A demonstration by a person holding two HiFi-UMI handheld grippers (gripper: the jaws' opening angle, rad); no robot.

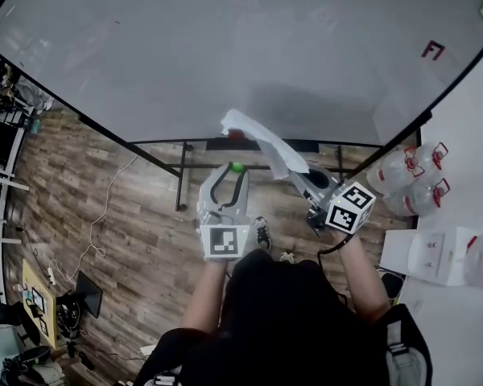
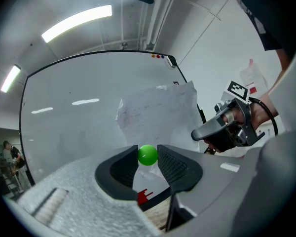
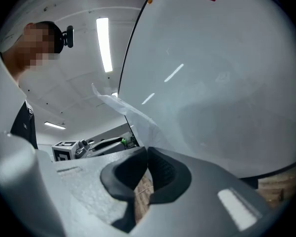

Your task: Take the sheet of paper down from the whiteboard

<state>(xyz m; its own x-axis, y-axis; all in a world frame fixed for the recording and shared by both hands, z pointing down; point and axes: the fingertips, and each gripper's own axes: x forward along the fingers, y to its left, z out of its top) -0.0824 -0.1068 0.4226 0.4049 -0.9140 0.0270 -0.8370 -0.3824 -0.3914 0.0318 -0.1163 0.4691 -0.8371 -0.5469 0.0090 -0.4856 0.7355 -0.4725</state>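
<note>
— What is the left gripper (image 1: pixel 234 174) doing with its fingers?

— They are pressed on a small green ball (image 2: pixel 148 154). In the left gripper view the two dark pads (image 2: pixel 173 165) sit either side of it, touching it, so the jaws stand only as far apart as the ball is wide. It shows at the lower middle of that frame, at the very tips.

— And the right gripper (image 3: pixel 145 154)?

— It is clamped on the sheet of paper (image 1: pixel 263 140). In the right gripper view the ribbed pads meet at their tips with the sheet's lower corner caught between them, and the paper rises up and to the left from there.

— Where is the sheet, then?

— In the head view it is at the middle of the frame, a crumpled white strip slanting from upper left down to the right gripper's tips, in front of the lower edge of the whiteboard (image 1: pixel 225 47). From the left gripper view it hangs wrinkled before the board at frame centre, with the right gripper and the hand holding it at the right.

— Does the sheet touch the board?

— I cannot tell at its far edge. The part near the jaws bends away from the surface.

— Are the two grippers in contact?

— No, they sit side by side, near each other, the ball just left of the sheet.
</note>
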